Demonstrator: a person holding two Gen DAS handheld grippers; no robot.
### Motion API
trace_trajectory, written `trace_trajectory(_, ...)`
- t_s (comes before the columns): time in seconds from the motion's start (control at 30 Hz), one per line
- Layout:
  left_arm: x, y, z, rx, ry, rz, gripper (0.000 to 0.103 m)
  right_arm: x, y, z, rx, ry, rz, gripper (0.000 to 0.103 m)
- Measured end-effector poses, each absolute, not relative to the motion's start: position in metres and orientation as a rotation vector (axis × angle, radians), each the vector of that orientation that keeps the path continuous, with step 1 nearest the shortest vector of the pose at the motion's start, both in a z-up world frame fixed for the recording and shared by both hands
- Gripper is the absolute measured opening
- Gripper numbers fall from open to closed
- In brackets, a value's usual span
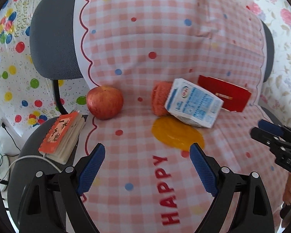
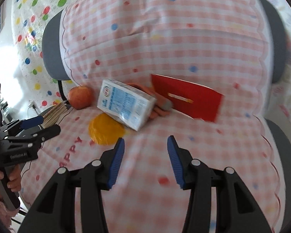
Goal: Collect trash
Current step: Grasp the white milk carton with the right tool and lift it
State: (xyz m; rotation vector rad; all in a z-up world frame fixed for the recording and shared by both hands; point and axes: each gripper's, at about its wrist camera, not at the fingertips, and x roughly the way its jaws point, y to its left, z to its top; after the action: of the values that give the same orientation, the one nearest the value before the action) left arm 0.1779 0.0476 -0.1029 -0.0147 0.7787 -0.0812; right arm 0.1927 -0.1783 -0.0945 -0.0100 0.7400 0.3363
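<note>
Right now your left gripper (image 1: pixel 147 156) hangs over the near part of a chair seat draped in a pink checked cloth (image 1: pixel 145 44), its blue fingers (image 1: pixel 92 167) spread wide with nothing between them. Your right gripper (image 2: pixel 145 149) hovers beside it, to its right, fingers (image 2: pixel 116 161) likewise parted and empty, over bare cloth. The trash sits farther back, where seat meets backrest: a white-and-blue milk carton (image 1: pixel 194 104) lies tilted on its side, its near corner overlapping a yellow disc (image 1: pixel 176 133) printed or lying flat on the cloth; you cannot tell which. Touching the carton on its far side is an orange knitted thing (image 1: pixel 160 99), partly hidden behind it. To the right of the carton a red envelope (image 1: pixel 226 93) leans against the backrest. Well to the left of the carton a red apple (image 1: pixel 104 102) rests at the cloth's scalloped edge, and nearer you on the left, on the bare grey seat (image 1: pixel 27 155), lies a small orange-covered book (image 1: pixel 62 137) with a white cable (image 1: pixel 29 160) running beneath it. Your right-wrist view is somewhat blurred.
</note>
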Motion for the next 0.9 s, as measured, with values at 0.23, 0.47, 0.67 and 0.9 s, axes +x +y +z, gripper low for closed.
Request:
trace_trajectory(0.23,0.202,0.052,-0.110,-0.002,0.788,-0.071,0.088,0.259,-0.157,-0.112,0.014,0.799,0.386,0.060)
trace_trajectory(0.47,0.211,0.061,-0.120,-0.024,0.812,-0.049,0.088,0.301,-0.151,-0.127,0.053,0.833,0.425,0.075)
trace_trajectory(0.67,0.215,0.065,-0.122,-0.027,0.815,-0.042,0.088,0.319,-0.144,-0.133,0.086,0.865,0.477,0.076)
trace_trajectory(0.9,0.210,0.068,-0.120,-0.033,0.813,-0.023,0.088,0.285,-0.135,-0.113,0.038,0.779,0.499,0.046)
